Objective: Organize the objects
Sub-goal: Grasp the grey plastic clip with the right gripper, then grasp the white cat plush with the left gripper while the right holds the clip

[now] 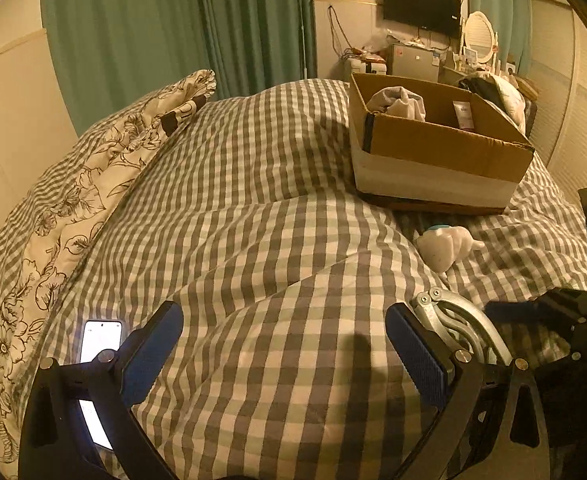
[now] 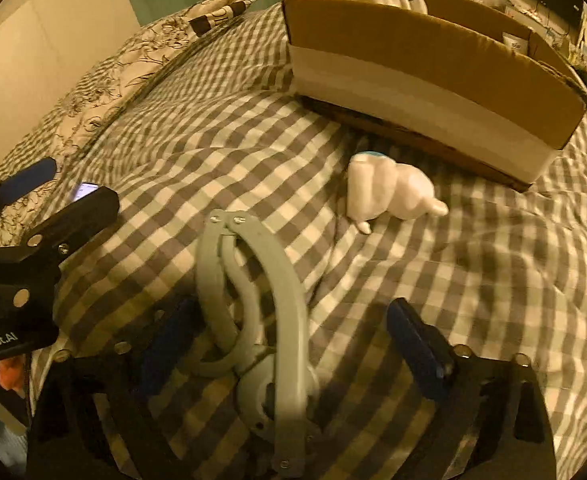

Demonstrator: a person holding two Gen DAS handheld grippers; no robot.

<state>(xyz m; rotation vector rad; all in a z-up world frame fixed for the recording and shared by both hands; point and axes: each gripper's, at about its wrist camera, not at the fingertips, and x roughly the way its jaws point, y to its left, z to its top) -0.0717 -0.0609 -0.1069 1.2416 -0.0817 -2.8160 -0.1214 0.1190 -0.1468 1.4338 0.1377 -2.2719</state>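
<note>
While both tongs gape wide, silvery metal tool [image 2: 253, 312], curved arms riveted at tip, lies between right tongs [image 2: 293, 344].

Silver metal hinged tool [image 2: 253, 312] flat on checked duvet, white tooth-shaped toy [image 2: 393, 192] beside cardboard box [image 2: 425, 80]

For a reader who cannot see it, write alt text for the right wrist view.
The right gripper hangs open over a gray checked bedspread, with a gray metal hinged tool lying between its fingers. Beyond lie a white plastic figure and an open cardboard box; the left gripper shows at left.
</note>
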